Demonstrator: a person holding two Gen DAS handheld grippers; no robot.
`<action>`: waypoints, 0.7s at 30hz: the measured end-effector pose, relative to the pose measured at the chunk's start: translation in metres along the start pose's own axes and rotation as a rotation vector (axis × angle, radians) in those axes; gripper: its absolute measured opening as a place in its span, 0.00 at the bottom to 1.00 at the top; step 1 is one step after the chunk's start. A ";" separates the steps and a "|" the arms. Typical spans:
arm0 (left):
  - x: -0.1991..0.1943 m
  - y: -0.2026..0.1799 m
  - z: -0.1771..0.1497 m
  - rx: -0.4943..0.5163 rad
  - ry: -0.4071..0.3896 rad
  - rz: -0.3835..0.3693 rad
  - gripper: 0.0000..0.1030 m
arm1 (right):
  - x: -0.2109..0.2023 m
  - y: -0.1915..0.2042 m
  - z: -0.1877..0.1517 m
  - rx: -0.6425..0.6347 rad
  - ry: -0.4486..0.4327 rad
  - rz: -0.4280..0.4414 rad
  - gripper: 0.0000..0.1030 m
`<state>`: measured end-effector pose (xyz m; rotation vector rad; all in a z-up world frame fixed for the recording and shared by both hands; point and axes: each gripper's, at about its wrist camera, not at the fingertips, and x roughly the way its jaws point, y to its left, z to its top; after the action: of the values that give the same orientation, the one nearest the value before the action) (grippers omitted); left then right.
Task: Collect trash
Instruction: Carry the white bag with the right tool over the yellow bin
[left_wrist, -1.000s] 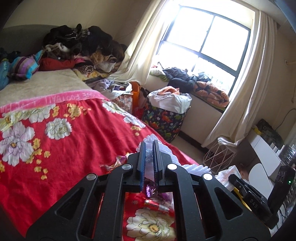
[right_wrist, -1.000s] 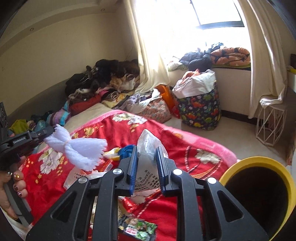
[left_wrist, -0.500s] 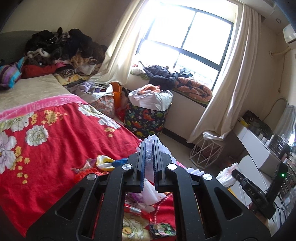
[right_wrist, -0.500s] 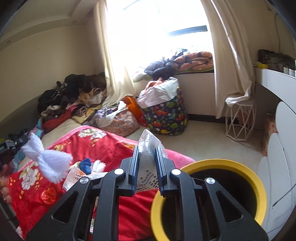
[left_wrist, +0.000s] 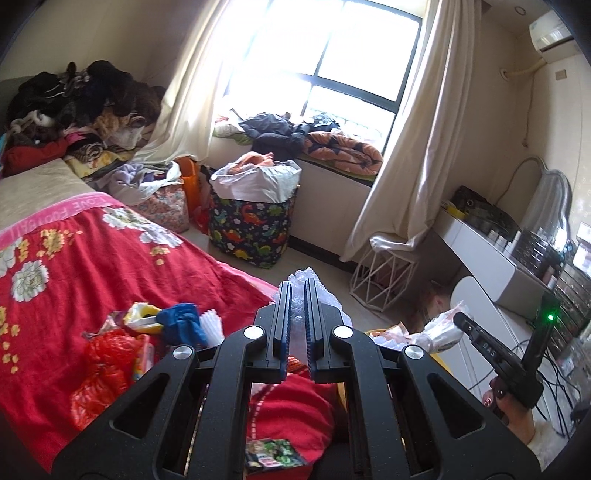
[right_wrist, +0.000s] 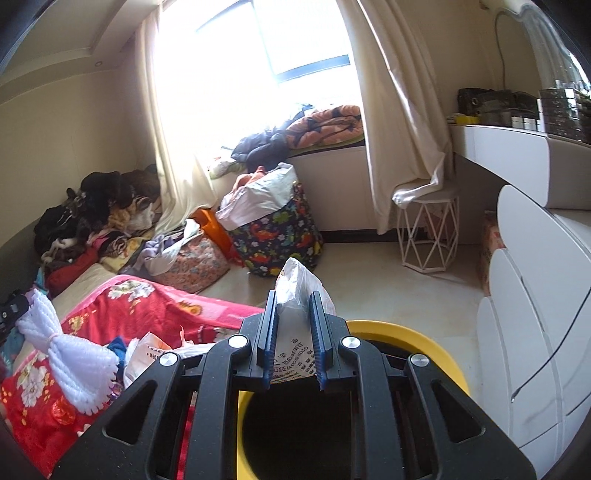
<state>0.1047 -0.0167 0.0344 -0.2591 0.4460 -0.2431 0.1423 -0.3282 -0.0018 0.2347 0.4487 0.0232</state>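
Hidden and cut-off bits from my two wrist views

My right claw (right_wrist: 293, 325) covers most of the yellow bin (right_wrist: 424, 347), and the printing on its plastic bag (right_wrist: 295, 288) is too small to read. My left claw (left_wrist: 297, 314) hides most of the white foam wrap (left_wrist: 306, 277); the snack packet (left_wrist: 273, 452) is partly hidden by it.

The pink blanket border (left_wrist: 62, 214) reads "LOVE FOOTBALL"; right gripper (left_wrist: 491, 350) reads "DAS".

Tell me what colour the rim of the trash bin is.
Yellow. The trash bin rim shows best in the right wrist view, below the right gripper.
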 end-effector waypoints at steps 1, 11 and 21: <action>0.002 -0.004 -0.001 0.006 0.004 -0.007 0.03 | -0.001 -0.003 0.000 0.003 -0.003 -0.011 0.16; 0.020 -0.043 -0.011 0.073 0.045 -0.070 0.03 | -0.003 -0.037 0.001 0.066 -0.020 -0.107 0.16; 0.038 -0.069 -0.032 0.111 0.105 -0.105 0.03 | -0.003 -0.065 -0.003 0.111 -0.032 -0.184 0.16</action>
<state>0.1115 -0.0982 0.0123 -0.1613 0.5217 -0.3847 0.1369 -0.3915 -0.0182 0.3020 0.4390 -0.1856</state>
